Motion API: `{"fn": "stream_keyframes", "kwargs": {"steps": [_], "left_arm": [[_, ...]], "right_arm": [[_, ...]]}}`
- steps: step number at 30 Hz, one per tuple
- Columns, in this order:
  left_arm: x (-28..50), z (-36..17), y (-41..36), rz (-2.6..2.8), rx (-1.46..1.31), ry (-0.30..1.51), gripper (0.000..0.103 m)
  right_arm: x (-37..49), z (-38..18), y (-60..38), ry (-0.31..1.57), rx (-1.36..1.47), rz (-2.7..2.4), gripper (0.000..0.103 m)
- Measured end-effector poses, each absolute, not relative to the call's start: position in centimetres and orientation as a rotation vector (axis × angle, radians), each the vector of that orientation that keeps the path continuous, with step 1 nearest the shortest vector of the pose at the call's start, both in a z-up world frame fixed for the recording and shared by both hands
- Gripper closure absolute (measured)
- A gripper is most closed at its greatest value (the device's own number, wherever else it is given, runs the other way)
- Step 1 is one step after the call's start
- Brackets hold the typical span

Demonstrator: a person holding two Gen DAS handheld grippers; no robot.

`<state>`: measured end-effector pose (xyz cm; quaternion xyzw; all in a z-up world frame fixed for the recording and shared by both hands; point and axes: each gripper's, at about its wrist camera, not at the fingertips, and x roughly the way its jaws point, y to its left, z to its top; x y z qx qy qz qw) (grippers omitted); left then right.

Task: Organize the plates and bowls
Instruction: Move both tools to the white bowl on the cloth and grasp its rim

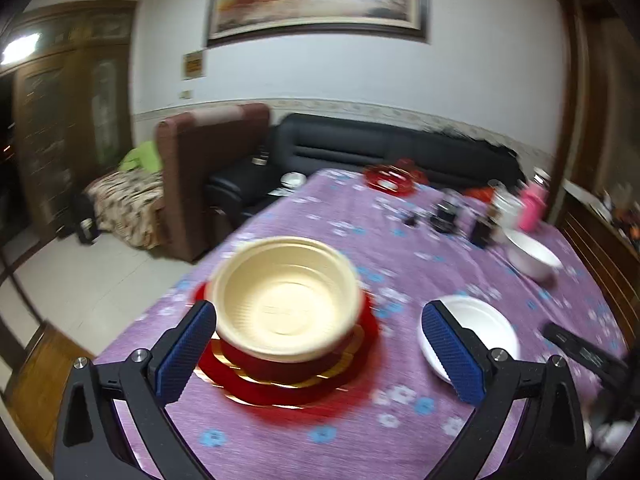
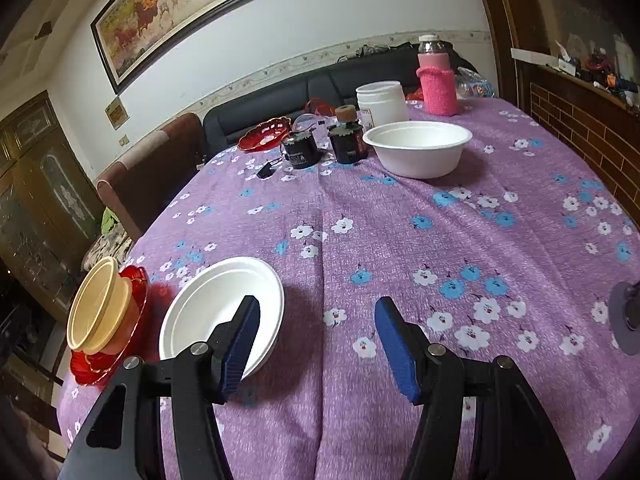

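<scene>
A cream bowl (image 1: 284, 296) sits nested in a red bowl (image 1: 280, 364) on a gold-rimmed red plate (image 1: 280, 394), near the table's left edge. My left gripper (image 1: 320, 348) is open wide just short of this stack, touching nothing. The stack (image 2: 100, 304) also shows in the right wrist view. A shallow white bowl (image 2: 216, 304) lies to its right, partly behind one finger (image 2: 240, 344) of my right gripper (image 2: 318, 346), which is open over bare cloth. Further back stand a deep white bowl (image 2: 418, 148) and another red plate (image 2: 266, 134).
A purple flowered cloth (image 2: 400, 240) covers the table. At the back are two dark jars (image 2: 348, 140), a white tub (image 2: 382, 100), a pink-sleeved bottle (image 2: 436, 80) and a small black plug (image 2: 266, 170). A sofa and armchair stand beyond the table. A grey disc (image 2: 626, 316) sits at the right edge.
</scene>
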<state>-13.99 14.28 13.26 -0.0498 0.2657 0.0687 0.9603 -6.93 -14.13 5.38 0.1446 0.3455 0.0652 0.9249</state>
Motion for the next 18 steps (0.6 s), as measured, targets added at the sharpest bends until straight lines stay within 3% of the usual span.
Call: {"fn": "stream_keyframes", "kwargs": {"steps": [10, 14, 18], "left_arm": [[-9.9, 10.7, 9.0, -0.006, -0.066, 0.709, 0.000], [-8.1, 9.7, 8.0, -0.021, -0.067, 0.748, 0.000], [-5.1, 8.4, 6.6, -0.042, -0.070, 0.804, 0.000]], "right_arm": [[-2.7, 1.6, -11.5, 0.794, 0.323, 0.255, 0.041], [-2.6, 0.5, -10.6, 0.814, 0.282, 0.286, 0.066], [-2.3, -0.3, -10.7, 0.844, 0.307, 0.316, 0.082]]}}
